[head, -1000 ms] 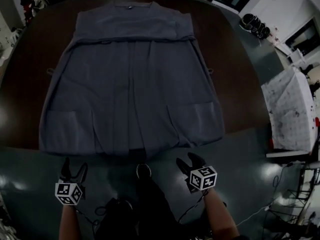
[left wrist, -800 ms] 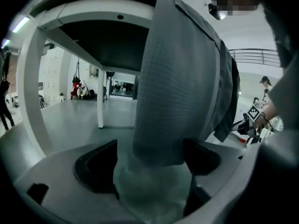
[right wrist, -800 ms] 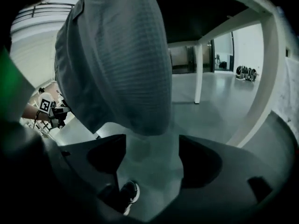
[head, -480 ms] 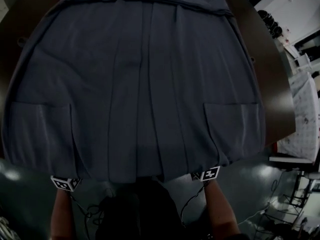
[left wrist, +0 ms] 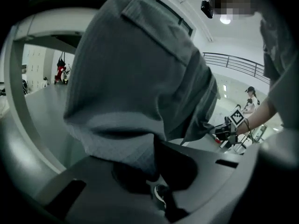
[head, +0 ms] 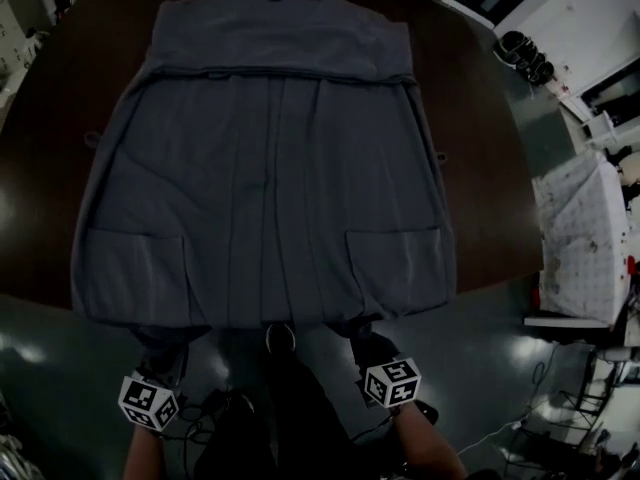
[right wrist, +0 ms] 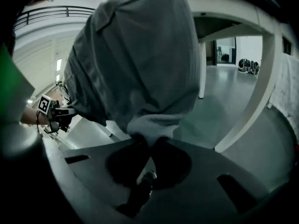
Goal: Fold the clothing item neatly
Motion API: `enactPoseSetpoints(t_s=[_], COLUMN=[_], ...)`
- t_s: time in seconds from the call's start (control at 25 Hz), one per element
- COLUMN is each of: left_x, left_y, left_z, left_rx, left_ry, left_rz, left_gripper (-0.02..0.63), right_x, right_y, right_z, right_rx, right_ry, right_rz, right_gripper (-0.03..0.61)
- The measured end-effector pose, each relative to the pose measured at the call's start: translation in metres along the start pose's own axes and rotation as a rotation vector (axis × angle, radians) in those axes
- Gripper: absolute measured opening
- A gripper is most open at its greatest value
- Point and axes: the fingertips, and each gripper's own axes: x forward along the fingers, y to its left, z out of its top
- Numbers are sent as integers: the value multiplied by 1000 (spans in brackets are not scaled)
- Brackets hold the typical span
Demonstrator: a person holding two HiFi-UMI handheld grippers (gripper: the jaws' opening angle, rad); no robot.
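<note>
A grey button-up garment (head: 265,168) lies spread flat on a dark round table (head: 480,168), collar far, two pockets near, its hem hanging over the near edge. My left gripper (head: 165,346) reaches up to the hem's left part, its jaws closing tight with fabric pinched between them (left wrist: 150,158). At the hem's right part my right gripper (head: 362,338) does the same, jaws closing on a bunched fold of cloth (right wrist: 147,141). From each gripper view the garment (left wrist: 140,69) (right wrist: 140,59) drapes down overhead.
A white speckled sheet (head: 580,248) lies on the floor at the right, shoes (head: 520,53) beyond it. White table legs (right wrist: 252,92) and frame (left wrist: 18,101) stand beside the hanging cloth. Cables trail on the floor by my feet (head: 210,408).
A second ago both grippers hung open below the hem. They have moved up to the table edge and shut on the hem. The head view leaned in and drew back.
</note>
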Motion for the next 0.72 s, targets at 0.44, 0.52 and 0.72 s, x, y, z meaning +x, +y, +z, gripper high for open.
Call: enactPoseSetpoints(t_s=[0.44,0.52,0.72], left_x=[-181,-202,-228], left_y=[-98,-111,-132], left_z=[100,114,119], left_rx=[-49,-29,24], left_ry=[-49,-58,-34], left_rz=[-120,-146,-154], left_gripper=[17,17,17], right_x=[-169,-181,-169], right_y=[90,87,68], right_z=[83,80,49], right_rx=[6,40,98], right_ry=[-87,-96,-42], right_rz=[47,17,-21], right_gripper=[-11,-11,52])
